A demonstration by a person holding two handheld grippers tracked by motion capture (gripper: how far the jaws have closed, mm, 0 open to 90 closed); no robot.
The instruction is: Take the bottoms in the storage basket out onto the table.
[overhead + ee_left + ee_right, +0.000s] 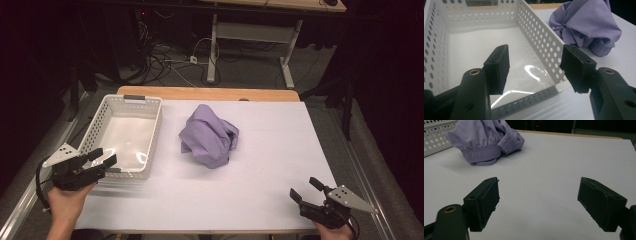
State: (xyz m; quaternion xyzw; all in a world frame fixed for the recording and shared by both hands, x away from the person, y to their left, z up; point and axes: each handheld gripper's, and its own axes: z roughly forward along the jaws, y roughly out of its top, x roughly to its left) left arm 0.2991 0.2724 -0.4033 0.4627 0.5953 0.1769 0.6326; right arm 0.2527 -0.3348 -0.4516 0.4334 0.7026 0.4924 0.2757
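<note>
Both grippers, left [102, 157] and right [304, 189], stood open, empty; best pinch the cloth [209, 135] high, clear of the basket [154, 131].

Bare bench [260, 175] lies open between the right tongs [304, 188] and the cloth [209, 135]. The basket [152, 135] wall stands between the left tongs [104, 157] and the cloth; its inside is unobstructed.

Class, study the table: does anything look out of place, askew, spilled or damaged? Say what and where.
Only the crumpled lilac cloth garment stands out: it lies in a bunched heap mid-table, beside the empty white perforated plastic basket rather than in it. Nothing looks spilled or broken, and the basket sits upright.
</note>
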